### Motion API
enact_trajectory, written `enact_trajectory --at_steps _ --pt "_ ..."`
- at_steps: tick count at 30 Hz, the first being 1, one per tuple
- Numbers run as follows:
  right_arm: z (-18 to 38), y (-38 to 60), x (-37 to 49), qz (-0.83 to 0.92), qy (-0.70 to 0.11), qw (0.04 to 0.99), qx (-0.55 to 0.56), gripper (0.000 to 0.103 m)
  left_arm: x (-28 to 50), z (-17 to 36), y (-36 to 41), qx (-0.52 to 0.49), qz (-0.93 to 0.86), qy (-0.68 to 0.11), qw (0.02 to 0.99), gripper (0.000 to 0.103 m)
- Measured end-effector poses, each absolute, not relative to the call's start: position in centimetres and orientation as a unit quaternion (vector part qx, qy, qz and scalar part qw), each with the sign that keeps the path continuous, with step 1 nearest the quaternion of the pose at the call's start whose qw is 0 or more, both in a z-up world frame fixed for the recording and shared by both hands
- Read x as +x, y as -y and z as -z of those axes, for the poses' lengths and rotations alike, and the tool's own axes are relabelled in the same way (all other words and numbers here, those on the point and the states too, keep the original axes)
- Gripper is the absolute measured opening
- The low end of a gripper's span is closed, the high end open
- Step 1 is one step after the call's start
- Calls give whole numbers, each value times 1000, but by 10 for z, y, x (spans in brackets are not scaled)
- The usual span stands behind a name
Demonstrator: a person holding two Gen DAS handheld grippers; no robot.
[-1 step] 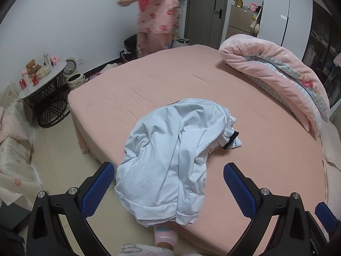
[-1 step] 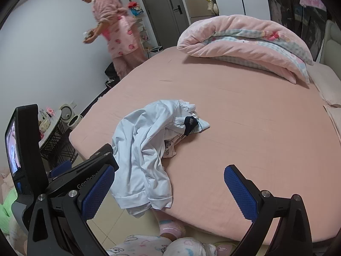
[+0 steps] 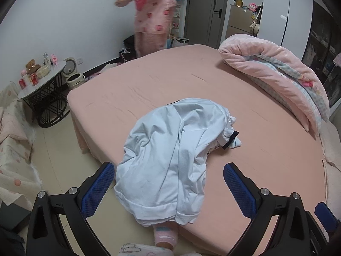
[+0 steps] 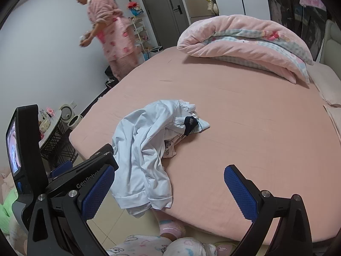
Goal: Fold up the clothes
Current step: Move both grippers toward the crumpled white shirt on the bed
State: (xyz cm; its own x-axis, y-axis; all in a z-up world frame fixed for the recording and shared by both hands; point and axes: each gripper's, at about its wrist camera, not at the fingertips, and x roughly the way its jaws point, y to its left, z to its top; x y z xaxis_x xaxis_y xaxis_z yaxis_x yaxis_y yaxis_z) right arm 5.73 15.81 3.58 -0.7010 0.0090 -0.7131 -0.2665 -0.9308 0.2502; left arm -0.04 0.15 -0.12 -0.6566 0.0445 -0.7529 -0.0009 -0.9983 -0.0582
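1. Blue mesh pads are showing on both tools; the left gripper (image 3: pixel 169 183) is hanging with its jaws spread wide and nothing between them, pointing down over the near edge of the bed (image 3: pixel 266 149).
2. The right gripper (image 4: pixel 168 186) is likewise standing wide and empty, above the same near edge; the left tool's body and small screen are showing at the left of its view.
3. A socked foot (image 4: pixel 170 228) in pink is standing on the floor just under the bed's near edge, belonging to the person holding the tools.
4. The pale blue shirt (image 3: pixel 170 160) is lying crumpled on the bed at its near edge, its hem drooping over the side towards the floor. It is untouched by either tool.
5. A dark navy cuff or collar (image 4: pixel 190 124) is poking out at the heap's far right side, with a printed pale garment (image 4: pixel 170 147) tucked beneath.
6. A rolled pink quilt (image 3: pixel 277 70) is sitting on the bed's far right part, well apart from the shirt.
7. A round side table (image 3: pixel 42 85) with small items is standing off the bed's left corner.
8. A person in pink pyjamas (image 4: pixel 113 34) is standing beyond the bed's far left side, near the wall.
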Motion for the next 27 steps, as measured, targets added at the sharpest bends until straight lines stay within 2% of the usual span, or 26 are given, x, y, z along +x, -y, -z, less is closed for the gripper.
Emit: enact_trajectory --at_steps 27 --pt "5 -192 17 -869 -199 86 -444 103 -36 35 -19 -478 -877 35 26 103"
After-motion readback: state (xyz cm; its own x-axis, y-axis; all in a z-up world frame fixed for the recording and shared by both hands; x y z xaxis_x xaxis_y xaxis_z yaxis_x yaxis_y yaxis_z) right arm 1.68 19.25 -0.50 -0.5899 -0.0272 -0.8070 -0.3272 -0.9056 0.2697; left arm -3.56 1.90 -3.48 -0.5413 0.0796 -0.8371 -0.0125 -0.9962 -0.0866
